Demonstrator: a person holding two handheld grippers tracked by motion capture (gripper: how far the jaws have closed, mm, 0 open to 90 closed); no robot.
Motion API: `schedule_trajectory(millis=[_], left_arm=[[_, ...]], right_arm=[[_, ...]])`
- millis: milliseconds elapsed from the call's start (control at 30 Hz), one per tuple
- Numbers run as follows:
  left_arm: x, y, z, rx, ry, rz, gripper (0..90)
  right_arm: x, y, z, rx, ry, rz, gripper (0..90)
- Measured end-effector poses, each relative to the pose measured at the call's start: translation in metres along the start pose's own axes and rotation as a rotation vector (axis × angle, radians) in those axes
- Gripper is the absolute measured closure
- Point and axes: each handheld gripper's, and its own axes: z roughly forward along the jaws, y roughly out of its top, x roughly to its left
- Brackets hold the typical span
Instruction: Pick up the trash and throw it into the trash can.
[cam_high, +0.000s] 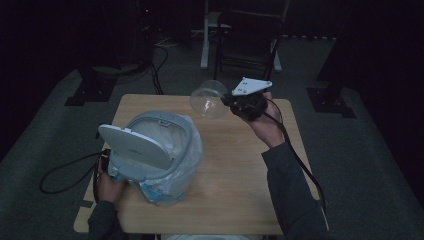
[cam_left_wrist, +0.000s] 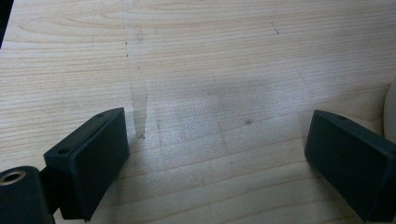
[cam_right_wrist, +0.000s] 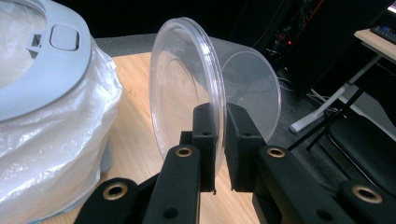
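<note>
On table (cam_high: 235, 165): 1 bin (cam_high: 160, 150), 1 clear cup (cam_right_wrist: 210, 88) pinched by R gripper (cam_right_wrist: 222, 140); L gripper (cam_left_wrist: 219, 158) agape.

Black jaws, brass-ringed screw holes, grey sleeves (cam_high: 287, 185).

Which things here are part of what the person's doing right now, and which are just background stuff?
In use, as far as I can judge:
- clear plastic cup, clamped at its rim by the right gripper
- bin with its lid open and a plastic liner
- left gripper, open over the table

Just background:
- chair
- floor cables
</note>
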Motion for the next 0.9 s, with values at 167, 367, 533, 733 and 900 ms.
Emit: schedule_trajectory(millis=[167, 367, 533, 733, 900], left_arm=[[0.000, 0.000, 0.000, 0.000, 0.000, 0.000, 6.9], [0.000, 0.000, 0.000, 0.000, 0.000, 0.000, 6.9], [0.000, 0.000, 0.000, 0.000, 0.000, 0.000, 6.9], [0.000, 0.000, 0.000, 0.000, 0.000, 0.000, 6.9], [0.000, 0.000, 0.000, 0.000, 0.000, -0.001, 6.9]], right_arm=[[0.001, 0.005, 0.000, -0.008, 0.001, -0.005, 83.1], [0.003, 0.013, 0.000, -0.021, 0.004, -0.010, 83.1], [0.004, 0.018, 0.000, -0.026, 0.007, -0.019, 83.1], [0.007, 0.025, 0.001, -0.027, 0.008, -0.038, 83.1], [0.008, 0.031, 0.001, -0.030, 0.010, -0.045, 83.1]])
